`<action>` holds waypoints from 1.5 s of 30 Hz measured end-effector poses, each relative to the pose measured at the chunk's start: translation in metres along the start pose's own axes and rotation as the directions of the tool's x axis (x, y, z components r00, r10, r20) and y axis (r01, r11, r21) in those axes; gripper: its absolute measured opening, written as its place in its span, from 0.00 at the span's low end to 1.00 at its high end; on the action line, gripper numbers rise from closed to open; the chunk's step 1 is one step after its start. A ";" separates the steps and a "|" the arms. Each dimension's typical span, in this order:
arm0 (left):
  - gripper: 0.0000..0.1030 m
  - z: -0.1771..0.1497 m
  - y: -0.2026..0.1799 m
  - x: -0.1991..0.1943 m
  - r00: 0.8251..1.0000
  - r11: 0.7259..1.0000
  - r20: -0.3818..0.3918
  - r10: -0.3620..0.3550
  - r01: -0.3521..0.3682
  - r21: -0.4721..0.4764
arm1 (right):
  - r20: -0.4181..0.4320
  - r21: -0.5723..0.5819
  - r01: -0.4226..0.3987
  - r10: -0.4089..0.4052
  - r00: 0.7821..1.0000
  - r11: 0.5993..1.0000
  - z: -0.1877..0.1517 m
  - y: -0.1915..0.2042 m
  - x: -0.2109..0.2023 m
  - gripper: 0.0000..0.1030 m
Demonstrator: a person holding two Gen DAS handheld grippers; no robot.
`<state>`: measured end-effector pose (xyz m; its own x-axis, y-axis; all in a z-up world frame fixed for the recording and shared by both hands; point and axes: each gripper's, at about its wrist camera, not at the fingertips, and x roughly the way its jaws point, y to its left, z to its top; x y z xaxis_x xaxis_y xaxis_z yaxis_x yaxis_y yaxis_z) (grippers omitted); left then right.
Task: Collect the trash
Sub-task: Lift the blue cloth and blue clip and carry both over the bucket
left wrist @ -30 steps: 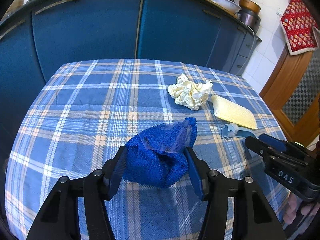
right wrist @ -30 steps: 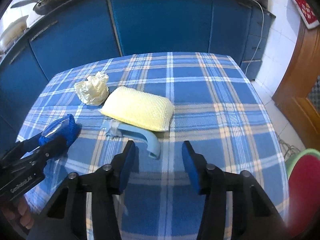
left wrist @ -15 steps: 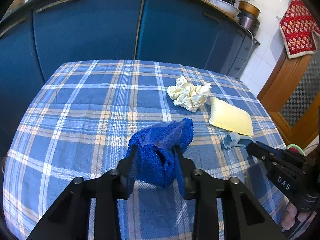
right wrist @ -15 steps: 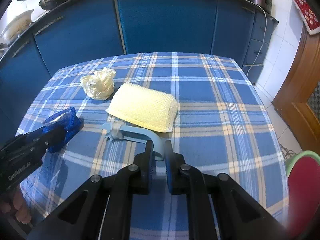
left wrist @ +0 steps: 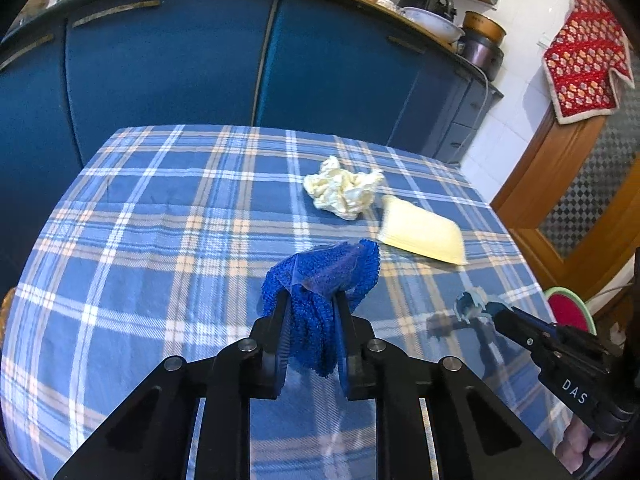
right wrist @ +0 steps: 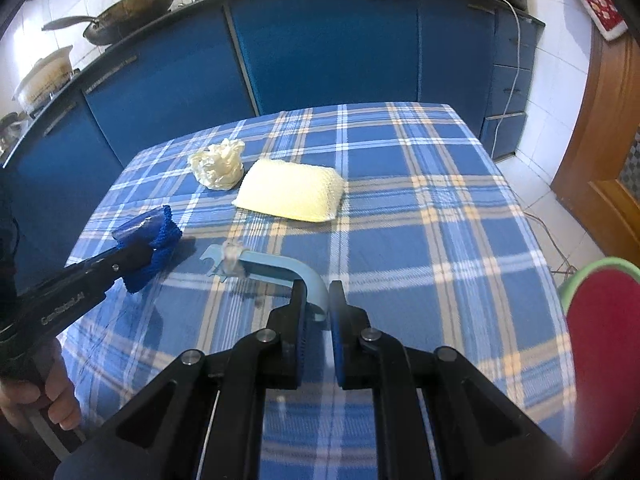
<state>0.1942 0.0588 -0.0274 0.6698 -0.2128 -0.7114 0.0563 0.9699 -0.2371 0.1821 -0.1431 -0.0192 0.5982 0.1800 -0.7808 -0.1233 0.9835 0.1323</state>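
My left gripper (left wrist: 310, 300) is shut on a crumpled blue knitted cloth (left wrist: 324, 276) and holds it above the checked tablecloth (left wrist: 160, 240). My right gripper (right wrist: 317, 292) is shut on the curved end of a light blue plastic handle piece (right wrist: 268, 266) and holds it off the table; this piece also shows in the left wrist view (left wrist: 472, 306). A crumpled cream paper wad (left wrist: 344, 192) and a pale yellow sponge (left wrist: 420, 232) lie on the table farther back. The wad (right wrist: 218, 164), the sponge (right wrist: 292, 190) and the blue cloth (right wrist: 150, 240) also show in the right wrist view.
Blue cabinets (left wrist: 168, 72) stand behind the table, with pots and a wok (right wrist: 128, 8) on the counter. A green-rimmed red bin (right wrist: 600, 320) stands at the table's right side. A wooden door (left wrist: 580, 200) is at the right.
Both grippers closed: the left on the blue cloth, the right on the blue handle piece. Both have since lifted their items off the table.
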 end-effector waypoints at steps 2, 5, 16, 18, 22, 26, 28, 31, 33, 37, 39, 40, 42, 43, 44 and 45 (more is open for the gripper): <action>0.19 -0.002 -0.005 -0.005 1.000 1.000 0.004 -0.009 0.009 0.004 | 0.009 0.011 0.001 -0.001 1.000 1.000 -0.004 -0.003 -0.008 0.13; 0.19 -0.004 -0.012 -0.012 1.000 1.000 0.010 -0.022 0.022 0.014 | 0.019 0.029 0.003 -0.003 1.000 1.000 -0.009 -0.010 -0.018 0.13; 0.19 -0.015 -0.044 -0.030 0.997 0.996 0.016 -0.072 0.071 0.062 | 0.042 0.113 0.021 -0.026 0.999 0.993 -0.031 -0.039 -0.051 0.13; 0.19 -0.017 -0.052 -0.032 0.996 0.994 0.013 -0.083 0.082 0.073 | 0.047 0.130 0.023 -0.029 0.998 0.991 -0.035 -0.046 -0.056 0.13; 0.19 -0.020 -0.065 -0.034 0.995 0.991 0.005 -0.100 0.099 0.093 | 0.057 0.169 0.031 -0.041 0.998 0.985 -0.043 -0.061 -0.066 0.13; 0.19 -0.021 -0.080 -0.035 0.993 0.986 -0.002 -0.117 0.117 0.115 | 0.072 0.204 0.049 -0.065 0.995 0.978 -0.051 -0.077 -0.078 0.13; 0.19 -0.022 -0.088 -0.036 0.992 0.984 -0.004 -0.125 0.125 0.128 | 0.079 0.221 0.058 -0.078 0.994 0.974 -0.054 -0.086 -0.083 0.13; 0.19 -0.023 -0.103 -0.036 0.990 0.979 -0.010 -0.139 0.139 0.148 | 0.088 0.247 0.072 -0.096 0.991 0.966 -0.059 -0.098 -0.092 0.13; 0.19 -0.024 -0.111 -0.035 0.989 0.976 -0.016 -0.148 0.149 0.160 | 0.091 0.262 0.080 -0.107 0.990 0.962 -0.062 -0.105 -0.097 0.13; 0.19 -0.026 -0.130 -0.034 0.985 0.967 -0.030 -0.168 0.171 0.188 | 0.097 0.295 0.097 -0.131 0.987 0.951 -0.069 -0.122 -0.106 0.13; 0.19 -0.027 -0.138 -0.034 0.984 0.963 -0.035 -0.176 0.179 0.199 | 0.100 0.314 0.109 -0.147 0.984 0.943 -0.072 -0.130 -0.112 0.13; 0.19 -0.028 -0.143 -0.033 0.983 0.961 -0.038 -0.180 0.184 0.206 | 0.100 0.322 0.114 -0.153 0.983 0.940 -0.073 -0.134 -0.114 0.13; 0.19 -0.029 -0.152 -0.033 0.981 0.956 -0.044 -0.189 0.194 0.222 | 0.103 0.337 0.123 -0.166 0.981 0.933 -0.076 -0.142 -0.118 0.13; 0.19 -0.029 -0.156 -0.033 0.980 0.954 -0.046 -0.192 0.197 0.228 | 0.104 0.344 0.127 -0.173 0.979 0.930 -0.077 -0.145 -0.120 0.13; 0.19 -0.029 -0.160 -0.033 0.980 0.951 -0.049 -0.195 0.201 0.235 | 0.106 0.352 0.133 -0.181 0.978 0.926 -0.079 -0.149 -0.123 0.13; 0.19 -0.030 -0.165 -0.032 0.979 0.948 -0.053 -0.198 0.205 0.243 | 0.107 0.361 0.138 -0.188 0.976 0.922 -0.081 -0.153 -0.125 0.13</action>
<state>0.1414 -0.0978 0.0152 0.6053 -0.4069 -0.6841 0.3704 0.9047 -0.2104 0.0624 -0.3170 0.0090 0.6917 -0.0074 -0.7221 0.2548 0.9381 0.2346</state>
